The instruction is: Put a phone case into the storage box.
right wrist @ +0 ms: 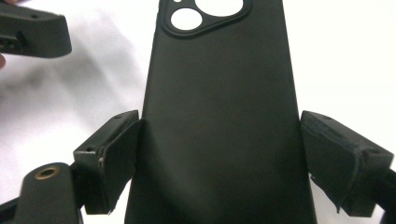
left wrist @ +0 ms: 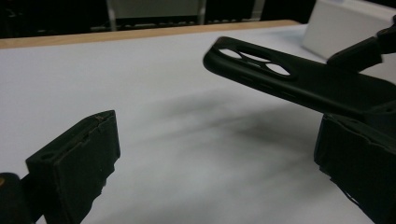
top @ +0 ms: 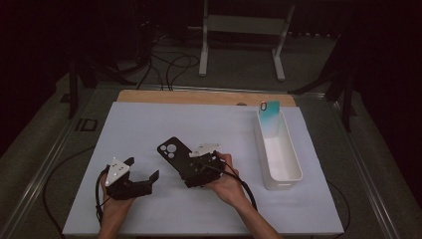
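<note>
**Black phone case held between two black jaws**

Two hands come in from the bottom of the high view, each holding a gripper. The right gripper [top: 188, 168] has a black phone case [top: 173, 153] between its jaws. The jaws press on the case's two long sides, seen up close in the right gripper view [right wrist: 219, 116]. The case's end with the round camera holes points away from the hand. In the left gripper view the case [left wrist: 299, 84] is lifted and tilted above the white desk [top: 149, 124]. The left gripper [top: 144, 172] is just beside the case, with its jaws wide apart and nothing between them. A long white bin [top: 293, 172] sits on the desk's right side. A blue-green card [top: 269, 112] stands at its far end.
</note>
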Tool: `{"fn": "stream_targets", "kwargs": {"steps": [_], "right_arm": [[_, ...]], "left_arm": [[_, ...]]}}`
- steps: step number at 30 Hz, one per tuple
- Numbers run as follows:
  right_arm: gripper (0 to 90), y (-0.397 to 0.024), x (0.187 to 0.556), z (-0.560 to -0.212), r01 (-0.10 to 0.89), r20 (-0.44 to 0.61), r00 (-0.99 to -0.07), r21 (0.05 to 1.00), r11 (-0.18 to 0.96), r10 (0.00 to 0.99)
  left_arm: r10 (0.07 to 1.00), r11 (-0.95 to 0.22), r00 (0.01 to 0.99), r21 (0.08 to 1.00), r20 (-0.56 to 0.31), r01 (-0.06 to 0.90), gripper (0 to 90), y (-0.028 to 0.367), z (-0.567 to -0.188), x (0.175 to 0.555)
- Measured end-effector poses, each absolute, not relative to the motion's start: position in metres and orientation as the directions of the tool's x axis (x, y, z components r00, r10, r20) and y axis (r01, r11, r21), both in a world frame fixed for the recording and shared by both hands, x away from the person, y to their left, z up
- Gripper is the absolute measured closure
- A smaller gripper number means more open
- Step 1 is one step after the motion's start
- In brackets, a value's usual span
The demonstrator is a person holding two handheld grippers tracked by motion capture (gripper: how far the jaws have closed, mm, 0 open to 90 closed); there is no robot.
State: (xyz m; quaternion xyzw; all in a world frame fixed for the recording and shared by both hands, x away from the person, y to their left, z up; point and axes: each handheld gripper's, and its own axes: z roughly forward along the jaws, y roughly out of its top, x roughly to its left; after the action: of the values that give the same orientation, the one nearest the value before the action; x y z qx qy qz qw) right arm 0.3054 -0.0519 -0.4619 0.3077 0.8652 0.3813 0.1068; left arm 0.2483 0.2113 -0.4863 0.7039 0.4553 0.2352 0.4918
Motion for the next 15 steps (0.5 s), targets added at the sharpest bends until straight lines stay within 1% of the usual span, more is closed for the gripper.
{"fn": "stream_targets", "kwargs": {"steps": [3, 9, 15], "right_arm": [[14.9, -0.054, 0.303, -0.457, 0.435, 0.049, -0.791, 0.746, 0.504, 0.610], [14.9, -0.054, 0.298, -0.452, 0.386, 0.037, -0.804, 0.791, 0.475, 0.593], [14.8, -0.051, 0.292, -0.447, 0.333, 0.016, -0.823, 0.823, 0.461, 0.568]], "left_arm": [[0.859, -0.090, 0.492, 0.906, -0.139, 0.414, 0.8, 0.209, -0.480, 0.248], [0.824, -0.102, 0.544, 0.904, -0.157, 0.415, 1.9, 0.195, -0.467, 0.253], [0.796, -0.059, 0.563, 0.898, -0.222, 0.436, 5.8, 0.185, -0.457, 0.258]]}}
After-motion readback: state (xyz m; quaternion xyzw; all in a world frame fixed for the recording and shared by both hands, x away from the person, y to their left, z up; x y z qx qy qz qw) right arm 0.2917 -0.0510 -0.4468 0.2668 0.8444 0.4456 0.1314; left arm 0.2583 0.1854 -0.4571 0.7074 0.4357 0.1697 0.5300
